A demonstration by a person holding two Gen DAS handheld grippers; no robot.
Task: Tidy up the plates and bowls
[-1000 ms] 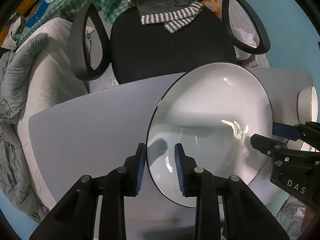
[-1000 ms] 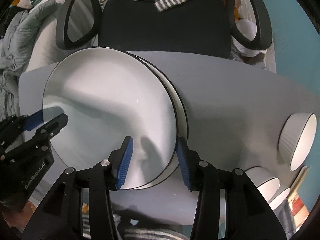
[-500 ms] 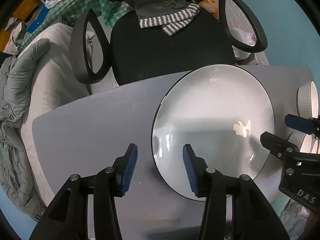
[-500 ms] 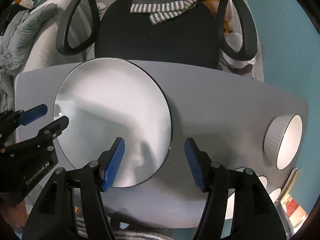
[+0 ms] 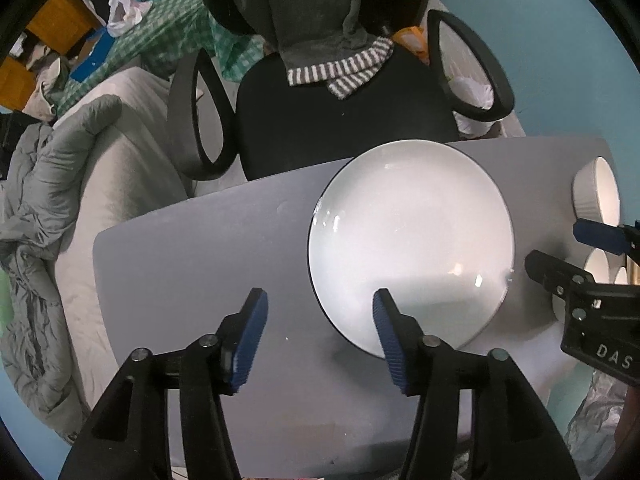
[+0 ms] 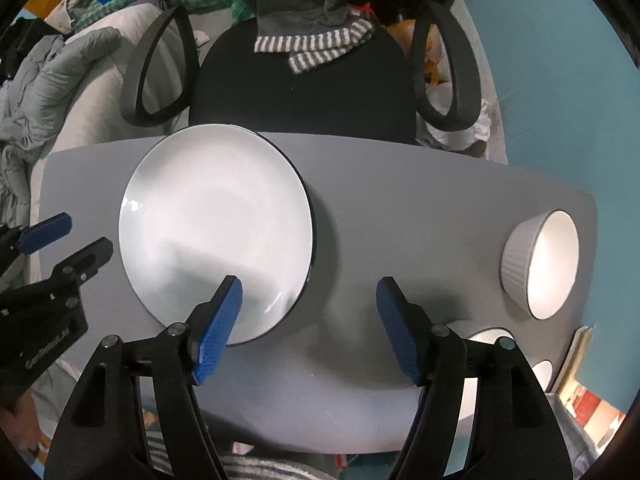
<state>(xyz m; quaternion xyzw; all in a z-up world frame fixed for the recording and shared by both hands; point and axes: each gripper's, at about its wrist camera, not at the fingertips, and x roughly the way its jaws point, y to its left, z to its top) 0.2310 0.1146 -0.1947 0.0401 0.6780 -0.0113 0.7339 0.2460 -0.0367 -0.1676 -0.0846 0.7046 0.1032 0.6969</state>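
Both grippers' jaws are opening above the plate (image 6: 216, 232), gripping nothing. The ribbed bowl (image 6: 538, 264) by the tabletop's right edge lies nearer the right gripper (image 6: 308, 328) than the left gripper (image 5: 318, 336).

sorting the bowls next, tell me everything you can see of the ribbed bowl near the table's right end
The ribbed bowl is round, ceramic-looking, with a grey fluted outside, a smooth white inside and a thin dark rim. It stands upright and empty on the grey table, apart from the plate. Neither gripper touches it; more white bowls sit nearer the table's front edge.
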